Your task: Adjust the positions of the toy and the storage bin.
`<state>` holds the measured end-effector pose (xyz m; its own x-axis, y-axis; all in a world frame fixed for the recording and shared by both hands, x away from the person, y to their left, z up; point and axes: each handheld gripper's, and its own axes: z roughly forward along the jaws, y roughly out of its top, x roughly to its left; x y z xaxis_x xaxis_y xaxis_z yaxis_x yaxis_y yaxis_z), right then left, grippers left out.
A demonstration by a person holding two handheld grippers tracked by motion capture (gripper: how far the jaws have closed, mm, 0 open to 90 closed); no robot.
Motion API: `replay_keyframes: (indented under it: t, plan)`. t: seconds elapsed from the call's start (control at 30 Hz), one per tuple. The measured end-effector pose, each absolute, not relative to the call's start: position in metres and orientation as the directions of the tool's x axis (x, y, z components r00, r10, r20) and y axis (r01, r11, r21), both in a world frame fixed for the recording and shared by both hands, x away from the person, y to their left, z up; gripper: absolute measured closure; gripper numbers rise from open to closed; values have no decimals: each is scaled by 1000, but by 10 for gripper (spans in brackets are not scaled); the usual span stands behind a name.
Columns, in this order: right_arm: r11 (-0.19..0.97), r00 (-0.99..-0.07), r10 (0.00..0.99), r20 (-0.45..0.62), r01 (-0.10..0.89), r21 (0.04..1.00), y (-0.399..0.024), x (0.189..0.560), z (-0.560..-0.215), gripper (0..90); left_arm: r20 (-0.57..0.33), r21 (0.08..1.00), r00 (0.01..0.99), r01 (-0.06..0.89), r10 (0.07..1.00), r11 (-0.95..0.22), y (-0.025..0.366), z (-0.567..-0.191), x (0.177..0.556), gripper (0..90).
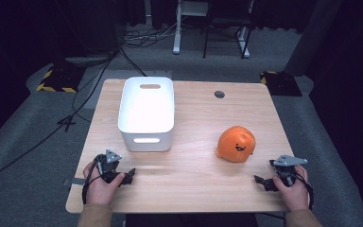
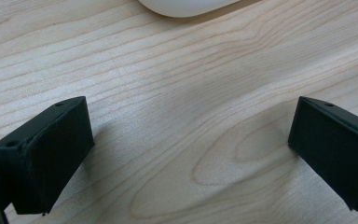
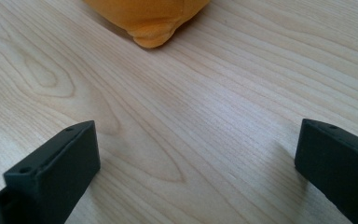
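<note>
Two grippers rest low on the near edge of the worktop [image 1: 189, 170], each with its fingers spread wide and nothing between them. The right gripper [image 1: 263, 182] sits near the orange plush toy [image 1: 236, 144], which lies right of centre, well apart from the white bin [image 1: 146, 113] at the left. The left gripper [image 1: 127, 177] waits just in front of that bin. The likely step is reaching for the toy: bring the right fingers [image 3: 51, 172] level around its soft body, low and centred, then squeeze gently so it doesn't slip.
</note>
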<state>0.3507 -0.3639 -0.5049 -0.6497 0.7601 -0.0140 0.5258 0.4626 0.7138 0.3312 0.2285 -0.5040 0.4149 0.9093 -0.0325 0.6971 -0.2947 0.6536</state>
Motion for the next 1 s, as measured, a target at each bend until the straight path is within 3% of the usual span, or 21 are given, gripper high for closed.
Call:
replay_keyframes:
  t: [0.2, 0.33, 0.4, 0.47, 0.53, 0.67, 1.0]
  plan:
    - [462, -650, 760, -14, 525, 714, -364, 351, -505, 1, -33, 646, 450, 691, 893, -324, 233, -502, 330, 19]
    - [462, -650, 760, -14, 526, 714, -364, 351, -505, 1, -75, 638, 448, 708, 891, -302, 235, -492, 328, 222]
    - [462, -649, 760, -14, 526, 714, -364, 351, -505, 1, -79, 642, 441, 709, 894, -293, 236, -486, 326, 145]
    - [462, -649, 760, -13, 526, 714, -364, 351, -505, 1, -80, 647, 441, 705, 894, -290, 236, -480, 325, 199]
    - [462, -650, 760, -14, 526, 714, -364, 351, -505, 1, -98, 647, 435, 711, 895, -274, 236, -472, 322, 158]
    - [462, -649, 760, -13, 526, 714, -364, 351, -505, 1, -126, 637, 416, 730, 900, -248, 236, -460, 319, 182]
    - [461, -649, 761, -13, 526, 715, -364, 351, -505, 1, -103, 735, 433, 640, 895, -225, 235, -422, 316, 185]
